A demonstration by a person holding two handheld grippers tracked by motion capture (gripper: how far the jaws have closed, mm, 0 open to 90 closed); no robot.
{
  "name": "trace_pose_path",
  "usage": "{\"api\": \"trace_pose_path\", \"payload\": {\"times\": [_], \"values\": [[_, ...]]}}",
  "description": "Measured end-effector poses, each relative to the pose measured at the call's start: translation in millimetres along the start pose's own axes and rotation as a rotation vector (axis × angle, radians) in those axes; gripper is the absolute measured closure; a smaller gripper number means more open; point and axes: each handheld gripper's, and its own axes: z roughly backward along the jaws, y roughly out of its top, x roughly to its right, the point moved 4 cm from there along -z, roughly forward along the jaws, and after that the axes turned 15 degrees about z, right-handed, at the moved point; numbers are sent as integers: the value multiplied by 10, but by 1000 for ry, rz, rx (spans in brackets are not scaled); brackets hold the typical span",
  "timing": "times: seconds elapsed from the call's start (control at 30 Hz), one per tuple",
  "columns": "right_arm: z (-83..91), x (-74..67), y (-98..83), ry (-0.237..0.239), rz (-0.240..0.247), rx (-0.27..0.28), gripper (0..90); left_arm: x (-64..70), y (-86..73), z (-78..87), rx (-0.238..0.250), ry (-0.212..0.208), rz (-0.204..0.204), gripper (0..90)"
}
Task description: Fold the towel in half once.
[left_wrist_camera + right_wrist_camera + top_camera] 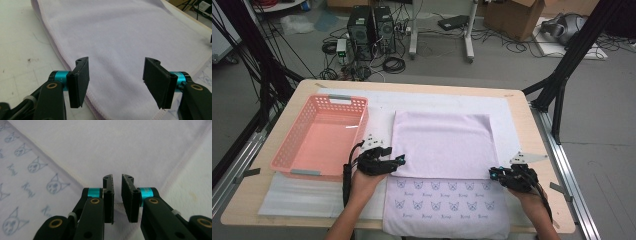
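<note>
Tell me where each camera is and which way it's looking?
High view: sits above the table's near side, looking forward and down at the towel, pink basket, both forearms, left gripper and right gripper.
Left gripper view: rides the left gripper, looking along its wide-apart fingers across the towel.
Right gripper view: rides the right gripper, looking along its nearly closed fingers at the towel's corner.
All three share the towel.

pink basket (pixel 319 137) on the table's (pixel 257 197) left side, 2 black computer towers (pixel 371 29) and a cardboard box (pixel 514 17) beyond
</note>
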Motion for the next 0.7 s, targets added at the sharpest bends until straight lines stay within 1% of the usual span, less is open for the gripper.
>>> {"api": "trace_pose_path", "payload": {"times": [0.07, 0.13, 0.17, 0.23, 0.3, 0.37, 0.43, 0.5, 0.57, 0.6, 0.7], "values": [[58, -14, -70, -15, -7, -6, 796, -6, -49, 30, -1, 5, 3, 390], [104, -23, -125, -25, -21, -8, 785, -2, -88, 64, -5, 2, -6, 472], [118, -20, -147, -32, -23, -8, 770, -6, -104, 78, -2, 13, -6, 477], [130, -11, -176, -56, -38, -6, 733, -17, -131, 106, 3, 25, 1, 470], [129, -22, -191, -74, -53, 3, 709, -22, -164, 128, -5, 27, 14, 424], [103, -57, -196, -88, -52, 3, 682, -17, -195, 144, -16, 33, 7, 402], [68, -89, -200, -101, -42, 1, 665, -20, -216, 153, -24, 48, -6, 400], [58, -103, -197, -116, -36, -1, 663, -33, -232, 153, -33, 52, 1, 407], [53, -119, -191, -131, -21, -13, 668, -52, -254, 143, -47, 65, -1, 443], [50, -126, -192, -138, -12, -18, 690, -53, -270, 134, -54, 69, -4, 473], [45, -122, -200, -152, -11, -14, 762, -26, -315, 106, -56, 97, -29, 605]]}}
